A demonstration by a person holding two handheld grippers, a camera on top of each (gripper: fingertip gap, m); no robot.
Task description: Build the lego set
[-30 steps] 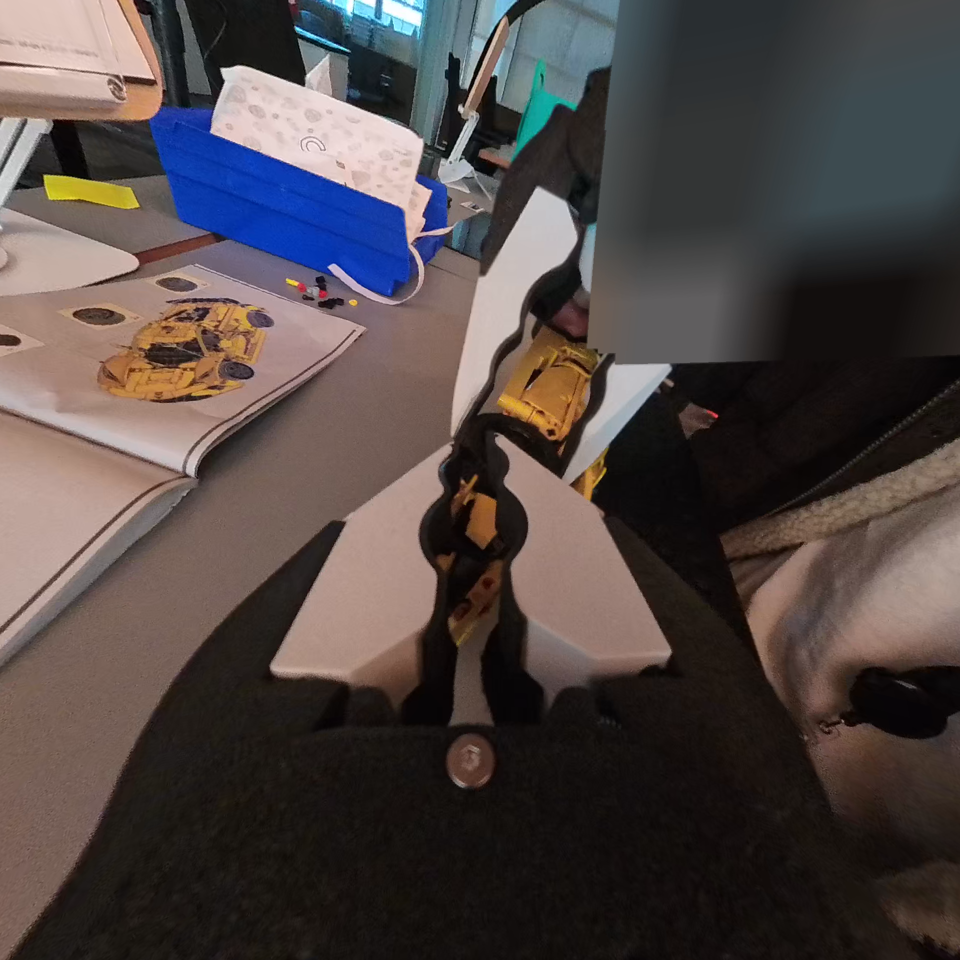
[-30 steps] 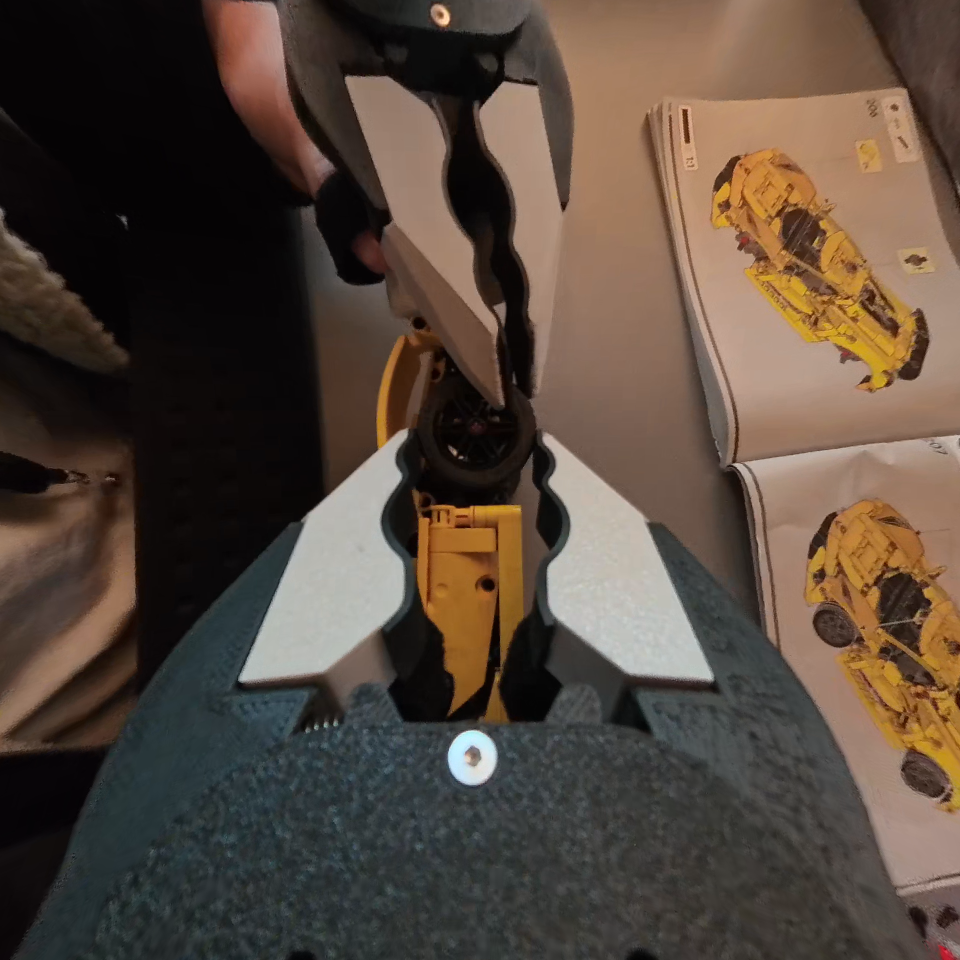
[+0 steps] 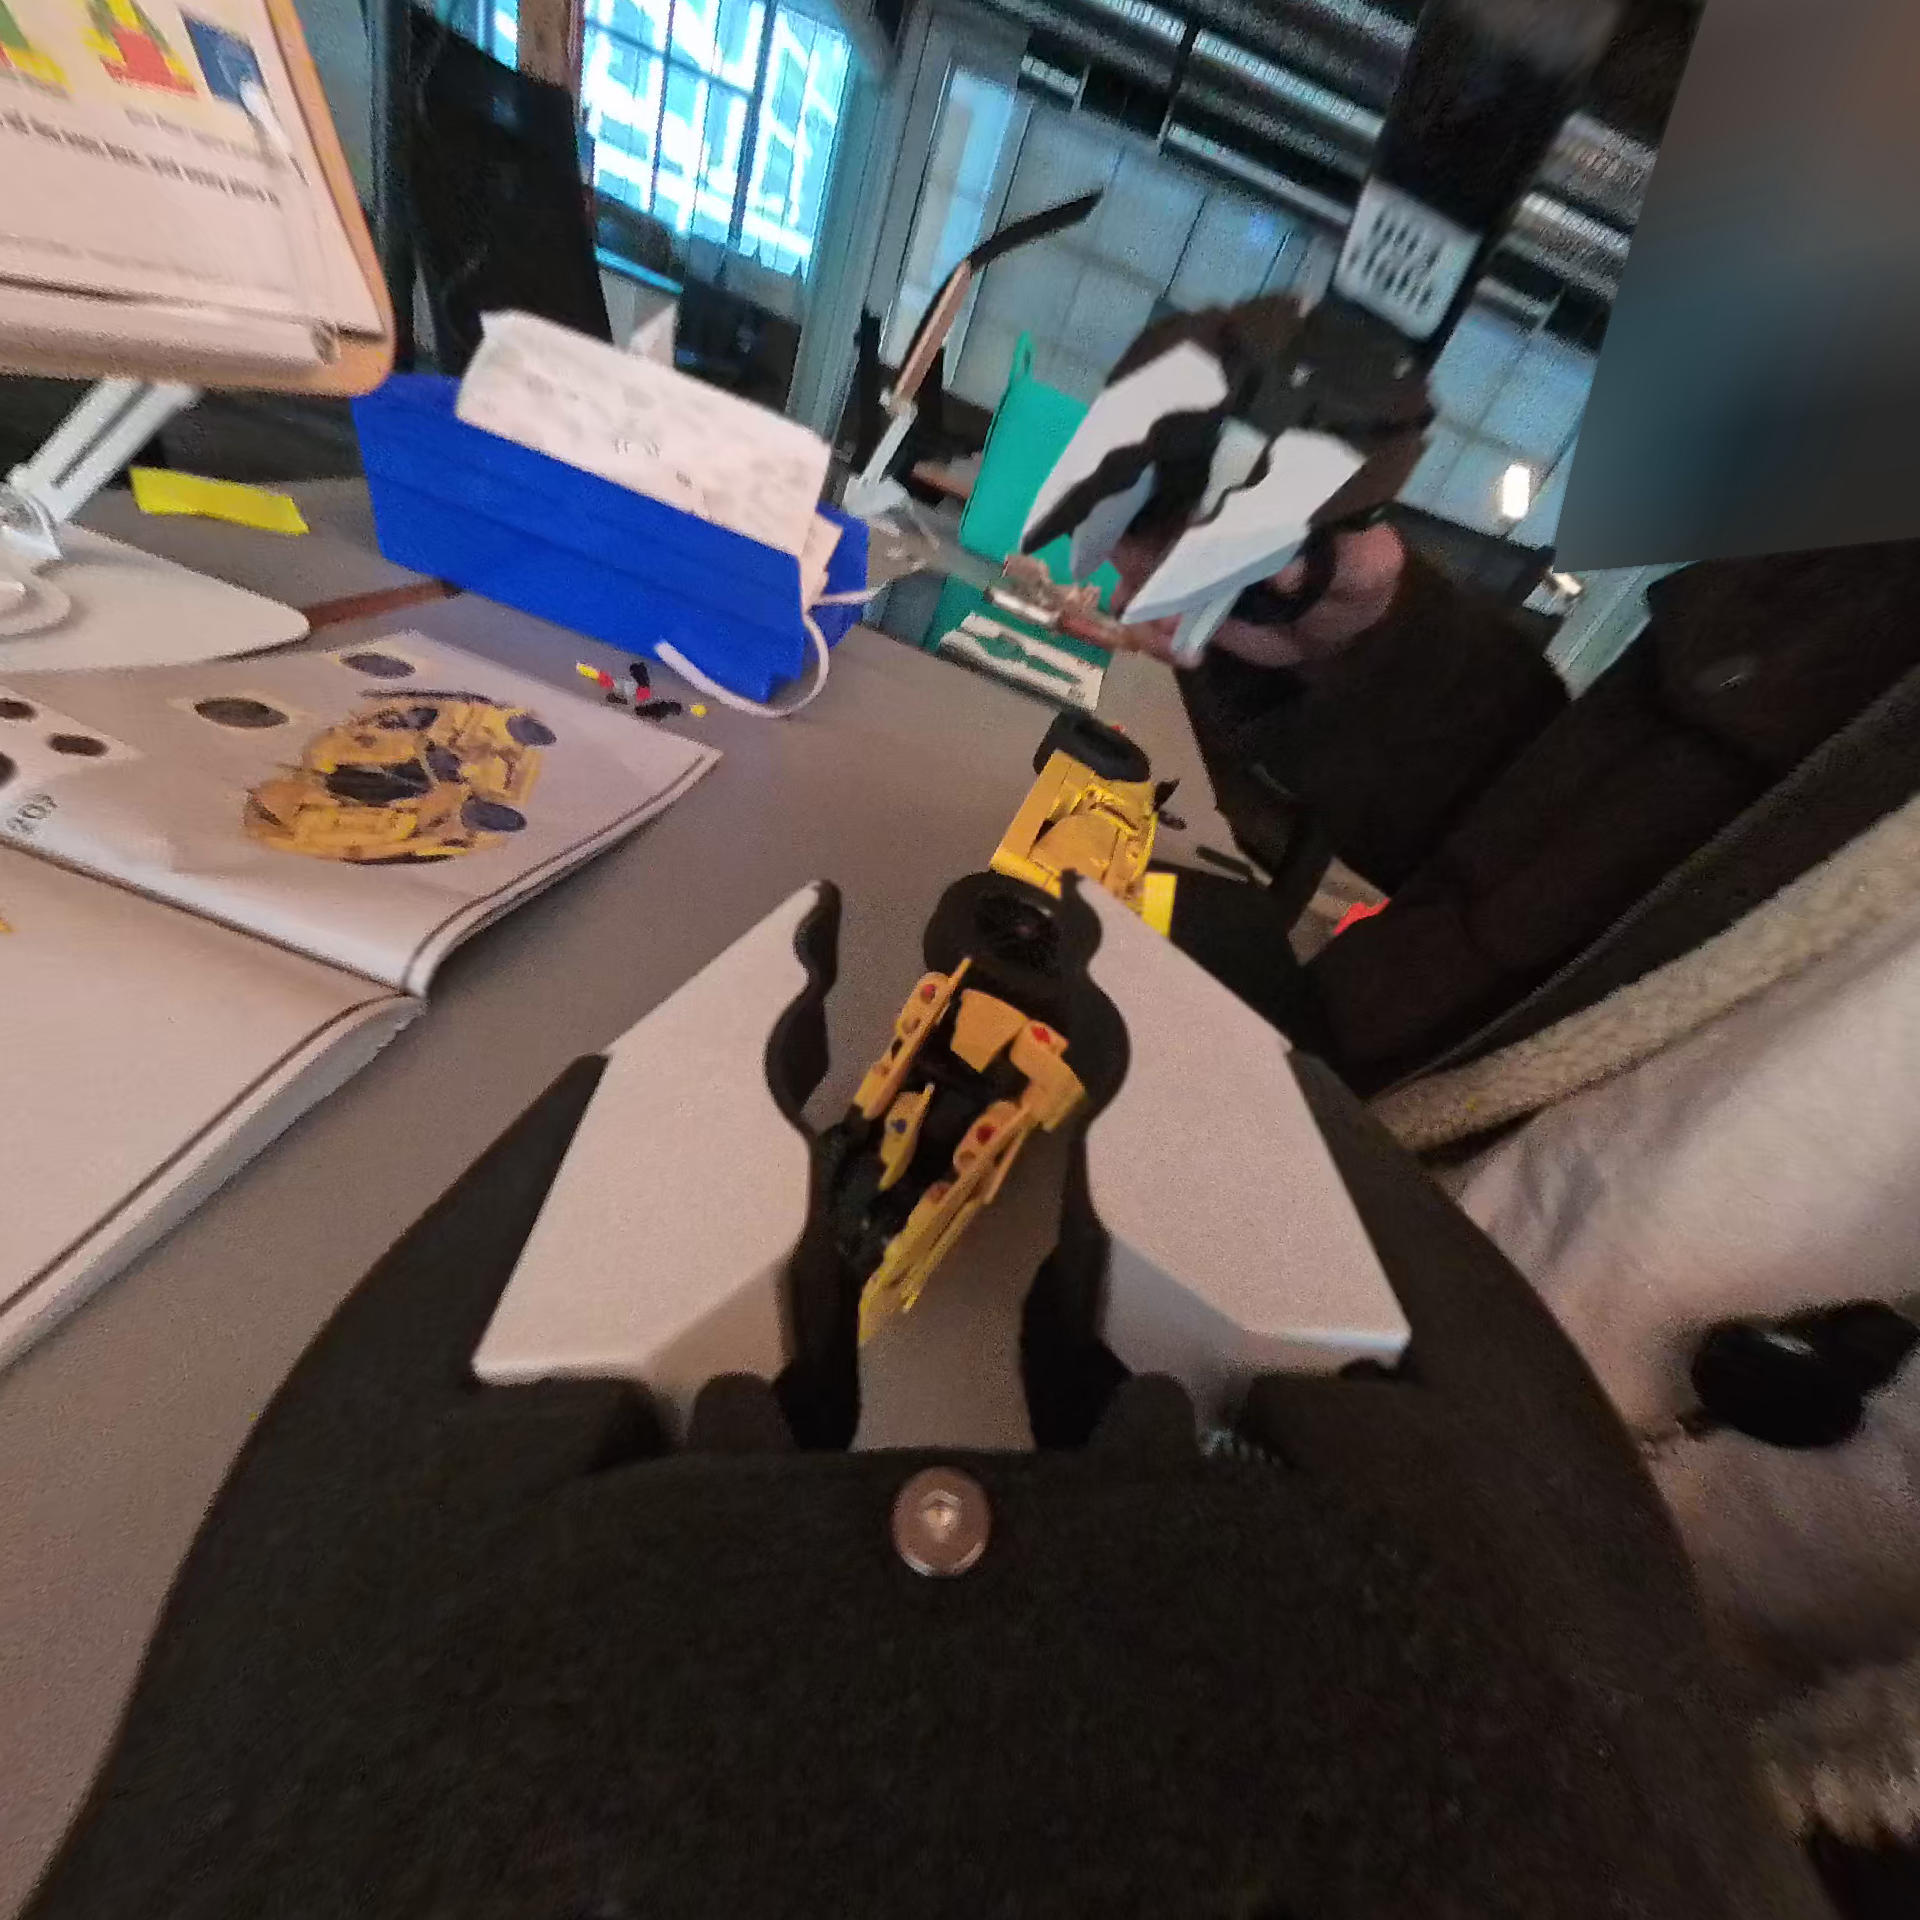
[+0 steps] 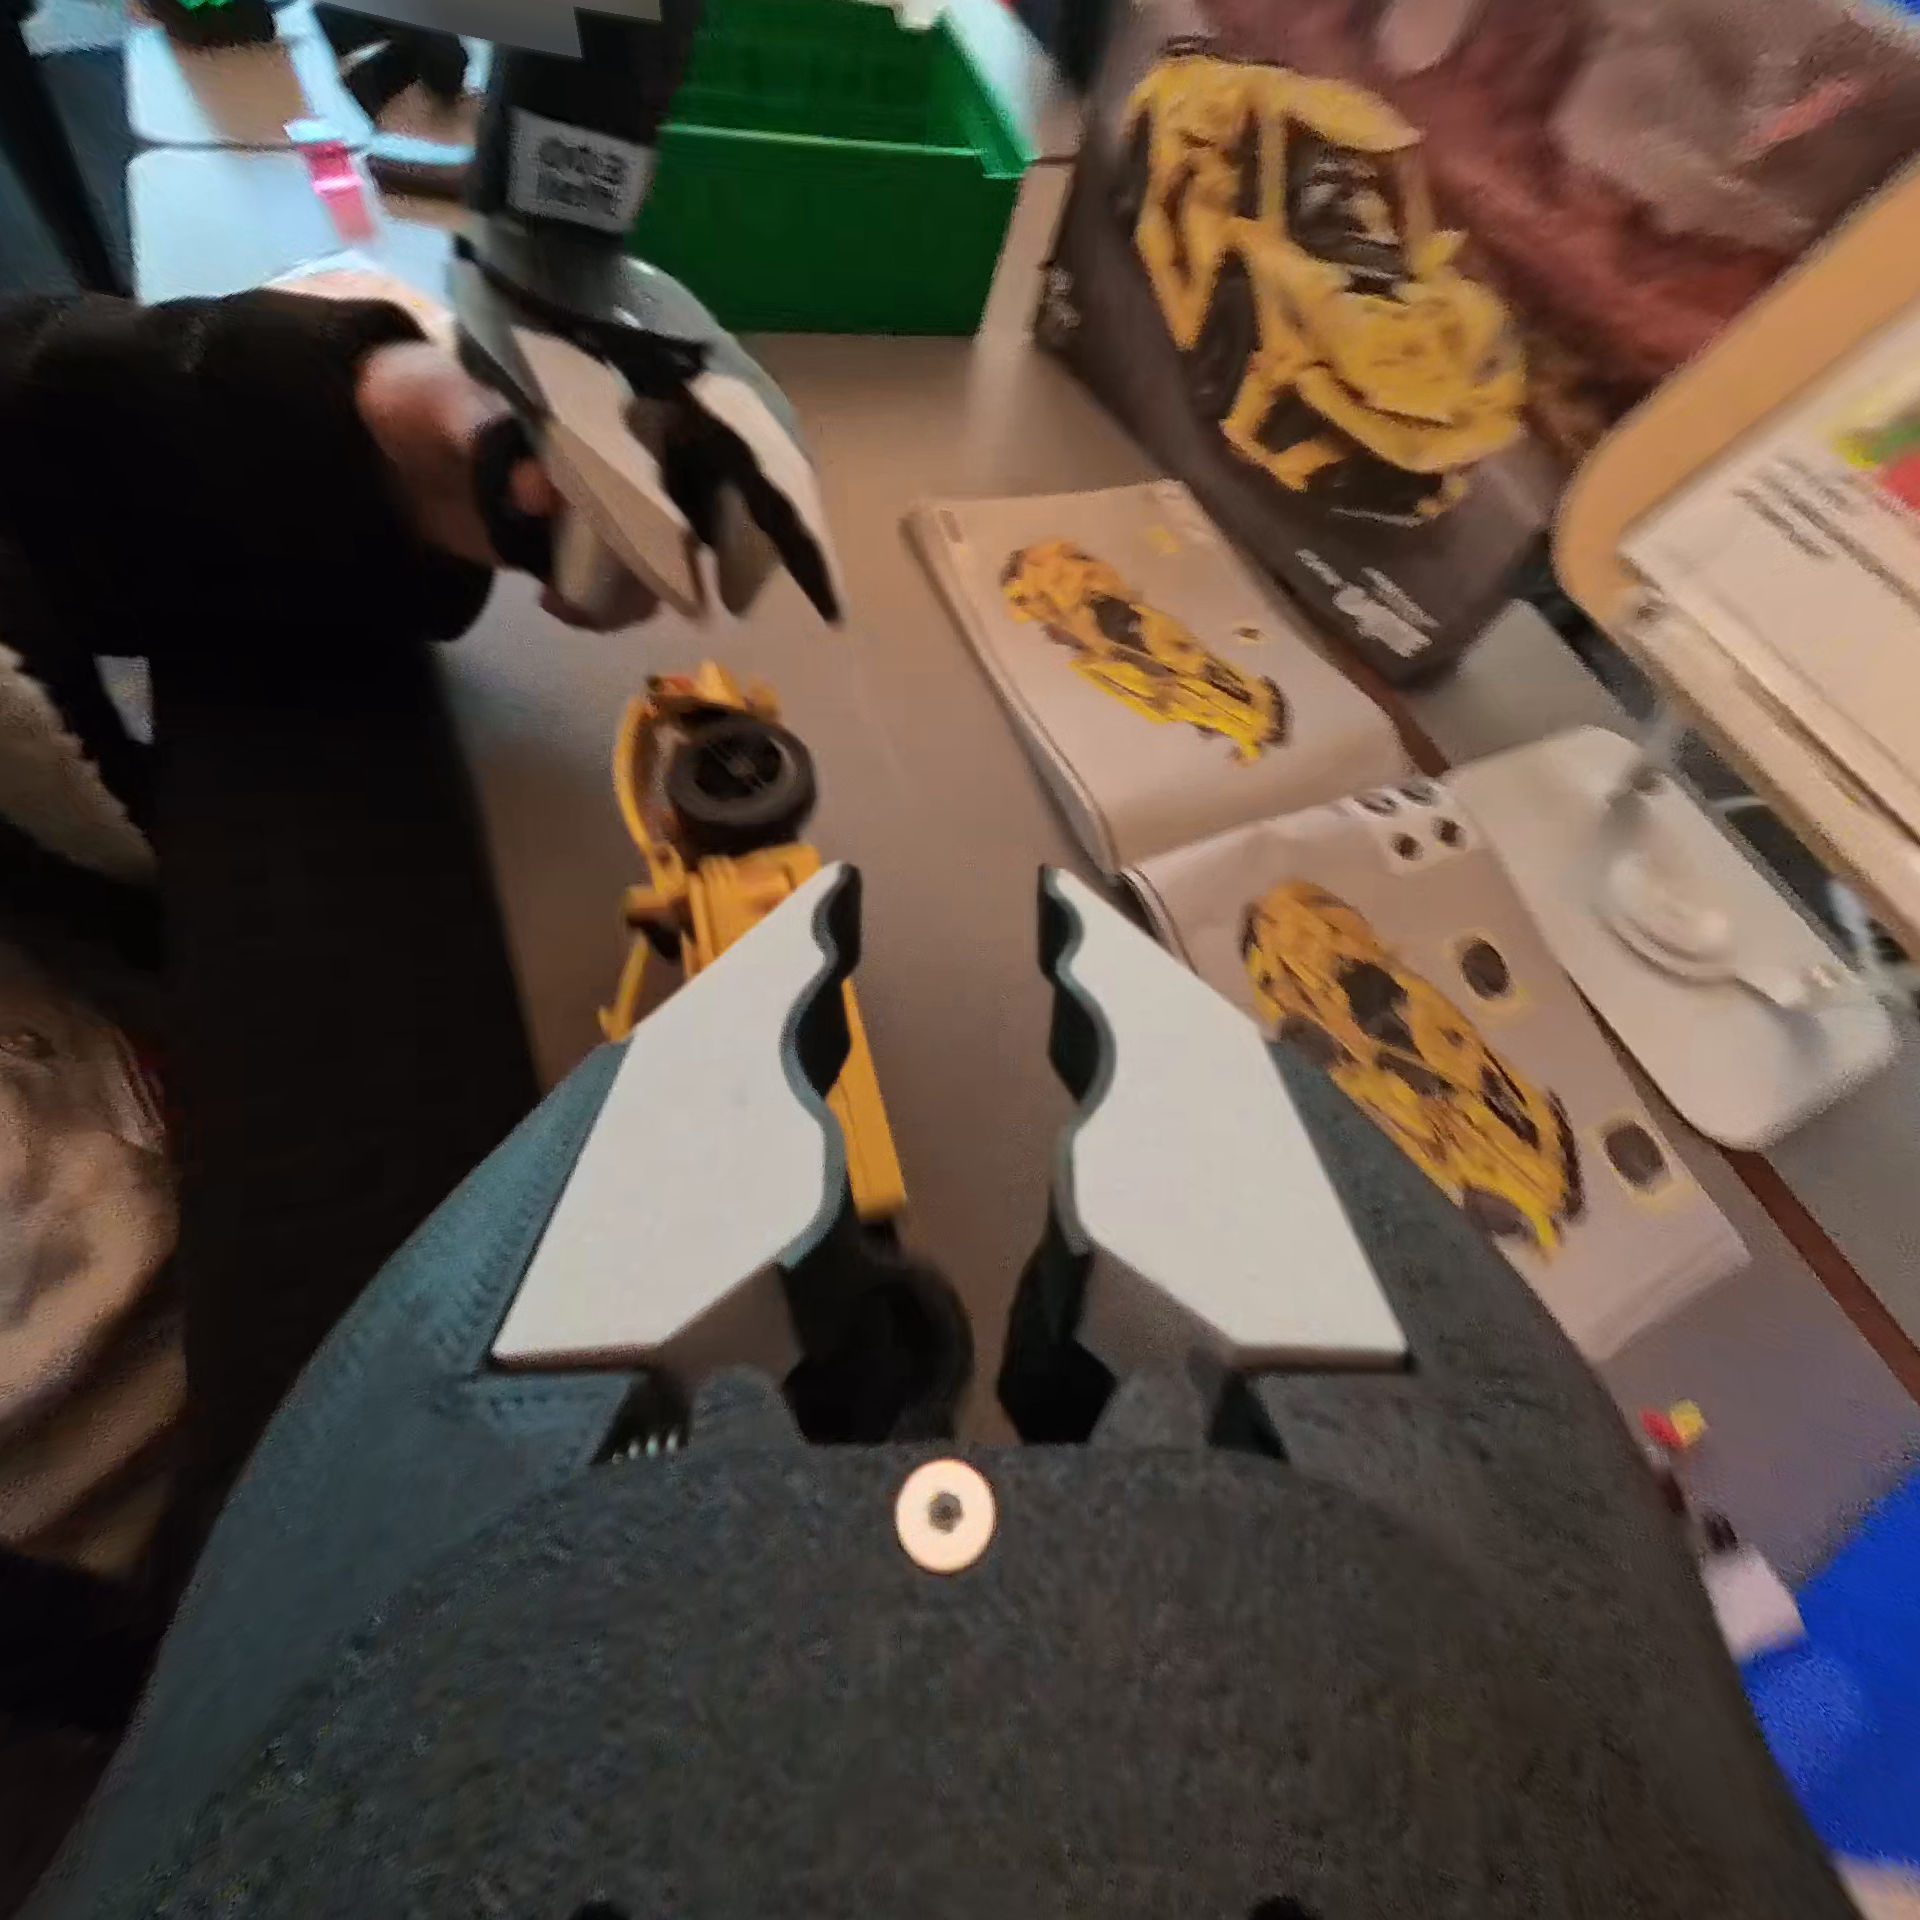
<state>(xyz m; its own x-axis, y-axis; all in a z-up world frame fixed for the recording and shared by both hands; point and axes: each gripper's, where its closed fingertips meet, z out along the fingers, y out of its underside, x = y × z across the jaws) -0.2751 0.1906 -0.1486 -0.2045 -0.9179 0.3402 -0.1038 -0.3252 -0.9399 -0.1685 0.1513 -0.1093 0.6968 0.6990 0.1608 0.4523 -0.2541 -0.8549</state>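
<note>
Your left gripper [image 3: 951,904] is spread wide around nothing; the yellow car [image 3: 966,1112] lies on the grey table [image 3: 665,935] between its fingers, untouched as far as visible. Your right gripper [image 4: 948,899] is also wide and empty, raised above the car [image 4: 717,831]. Open manual [image 4: 1195,707] sits beside it.

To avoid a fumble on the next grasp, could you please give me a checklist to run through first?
1. Left gripper open and empty: ok.
2. Right gripper open and empty: ok.
3. Car lying on the table, clear of both grippers: ok.
4. Manual open and in view: ok.
5. Car upright on its wheels: cannot tell.
6. Small parts in sight by the bin: ok.
</note>
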